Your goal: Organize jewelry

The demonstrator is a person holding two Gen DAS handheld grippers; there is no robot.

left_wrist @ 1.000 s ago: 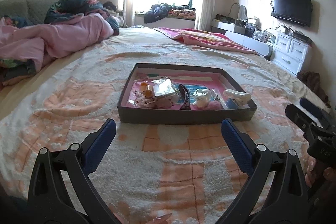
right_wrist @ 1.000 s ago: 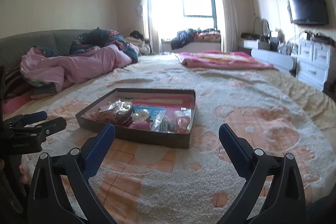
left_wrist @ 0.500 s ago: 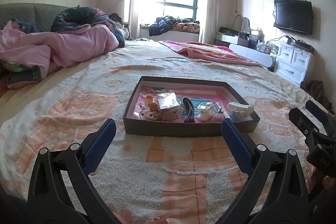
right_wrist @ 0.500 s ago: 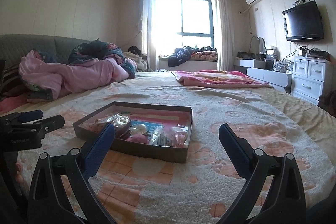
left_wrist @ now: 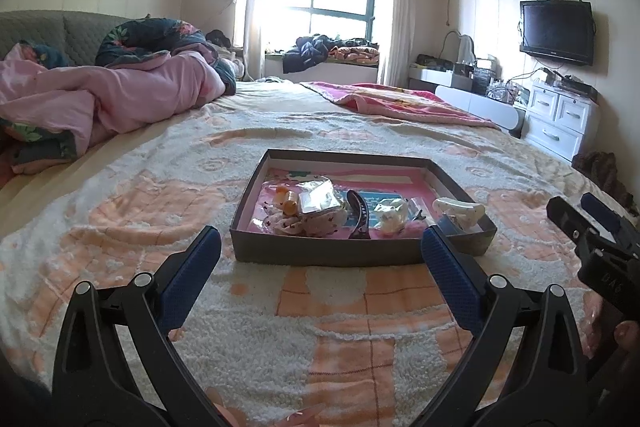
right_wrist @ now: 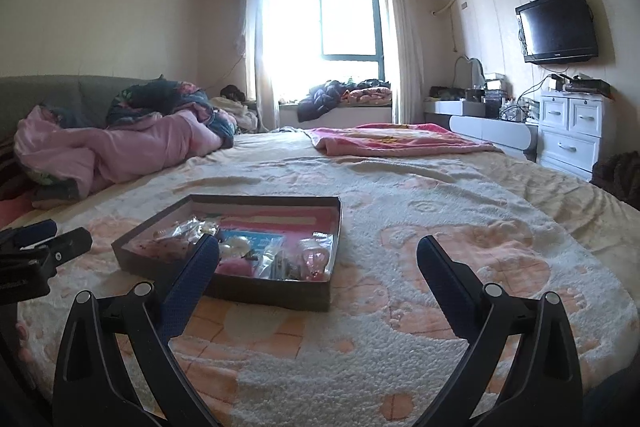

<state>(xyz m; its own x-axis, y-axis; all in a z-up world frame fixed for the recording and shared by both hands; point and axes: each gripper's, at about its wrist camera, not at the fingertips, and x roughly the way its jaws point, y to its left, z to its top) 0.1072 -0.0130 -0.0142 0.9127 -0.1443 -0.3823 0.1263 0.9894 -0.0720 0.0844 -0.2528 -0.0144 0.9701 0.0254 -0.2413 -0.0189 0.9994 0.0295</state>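
A shallow dark cardboard box (left_wrist: pixel 320 253) with a pink lining lies on the bed. It holds small bagged trinkets, among them a foil packet (left_wrist: pixel 318 201), a dark hair clip (left_wrist: pixel 359 214) and a white piece (left_wrist: pixel 460 209). My left gripper (left_wrist: pixel 320 259) hangs open just in front of the box's near wall, nothing between its fingers. In the right wrist view the same box (right_wrist: pixel 276 293) sits ahead and to the left. My right gripper (right_wrist: pixel 318 263) is open and empty, its left finger overlapping the box's near edge. Each gripper shows at the edge of the other's view.
The bed is covered by a fluffy cream and peach blanket (left_wrist: pixel 340 339). A pink quilt heap (left_wrist: pixel 104 99) lies at the far left, a pink throw (left_wrist: pixel 400 103) at the far right. White drawers (left_wrist: pixel 560 123) and a wall television (left_wrist: pixel 556 31) stand to the right.
Both cameras have tilted upward, so the box sits lower in each view and more ceiling shows. Both grippers stay open and empty.
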